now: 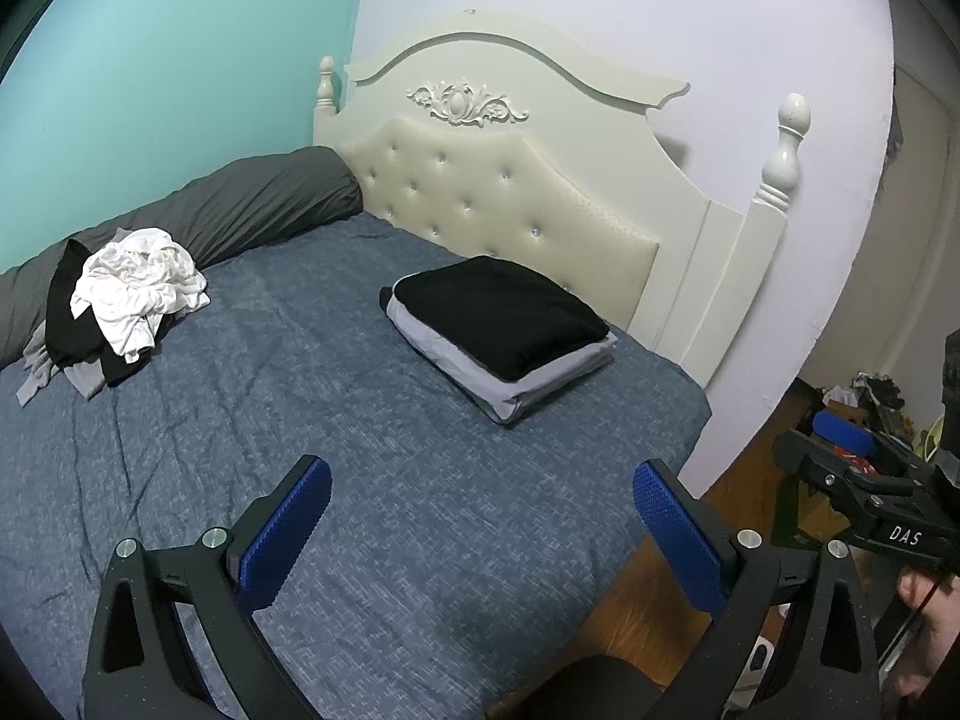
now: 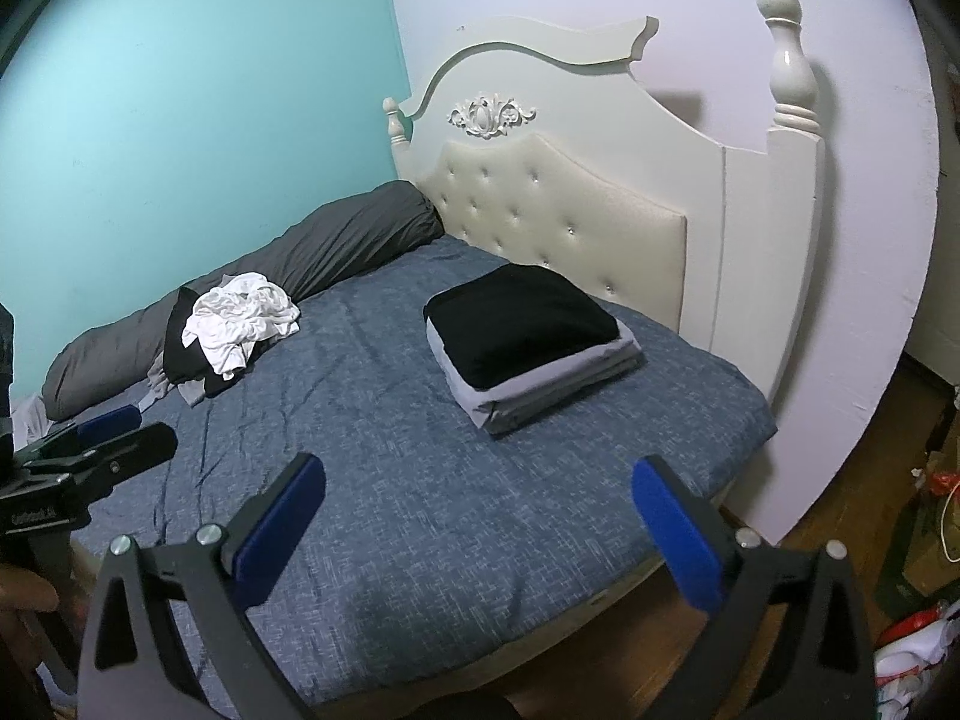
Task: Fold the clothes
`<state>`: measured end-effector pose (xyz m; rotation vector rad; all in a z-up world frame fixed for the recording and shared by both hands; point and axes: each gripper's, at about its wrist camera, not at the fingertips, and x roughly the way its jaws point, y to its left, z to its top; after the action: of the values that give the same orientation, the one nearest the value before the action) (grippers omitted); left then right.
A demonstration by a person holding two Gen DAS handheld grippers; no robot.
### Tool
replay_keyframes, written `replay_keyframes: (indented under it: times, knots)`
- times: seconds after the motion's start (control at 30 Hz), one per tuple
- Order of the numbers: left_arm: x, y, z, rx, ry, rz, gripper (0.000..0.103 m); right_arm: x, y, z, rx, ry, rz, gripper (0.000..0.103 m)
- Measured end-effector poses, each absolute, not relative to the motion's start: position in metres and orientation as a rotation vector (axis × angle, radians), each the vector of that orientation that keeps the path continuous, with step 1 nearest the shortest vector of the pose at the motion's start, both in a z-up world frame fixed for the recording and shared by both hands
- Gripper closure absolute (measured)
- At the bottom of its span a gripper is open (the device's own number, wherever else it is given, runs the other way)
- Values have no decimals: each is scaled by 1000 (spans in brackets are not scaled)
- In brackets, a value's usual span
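A loose heap of clothes (image 1: 129,300) (image 2: 231,330), white on top of black and grey, lies at the far left of the bed by the rolled grey duvet. A folded stack (image 1: 501,330) (image 2: 528,339), black garment on grey ones, sits near the headboard. My left gripper (image 1: 480,480) hangs open over the blue bedspread (image 1: 336,420), nothing between its blue pads. My right gripper (image 2: 477,477) is open too, above the bed's near corner, with nothing in it. Each gripper shows at the edge of the other's view: right gripper (image 1: 840,450), left gripper (image 2: 120,432).
A cream tufted headboard (image 1: 504,192) with tall posts (image 2: 792,60) backs the bed. A grey rolled duvet (image 1: 240,204) lies along the teal wall. Wooden floor (image 1: 738,498) and clutter (image 2: 918,630) lie to the right of the bed. A hand (image 1: 924,618) holds the right gripper.
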<state>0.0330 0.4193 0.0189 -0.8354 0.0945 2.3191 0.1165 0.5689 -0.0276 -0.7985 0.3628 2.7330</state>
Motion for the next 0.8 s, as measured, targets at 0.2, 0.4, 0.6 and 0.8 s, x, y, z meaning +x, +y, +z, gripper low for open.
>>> replay_keyframes:
  times: [0.2, 0.4, 0.6, 0.8]
  knots:
    - [35, 420, 17, -854, 87, 2303, 0, 119, 569, -27, -794, 363, 2736, 0]
    - [38, 419, 17, -851, 83, 2301, 0, 120, 569, -27, -791, 364, 2733, 0]
    - [40, 420, 18, -832, 99, 2311, 0, 119, 568, -26, -790, 365, 2732, 0]
    - [41, 420, 20, -816, 101, 2320, 0, 118, 569, -28, -798, 359, 2730, 0]
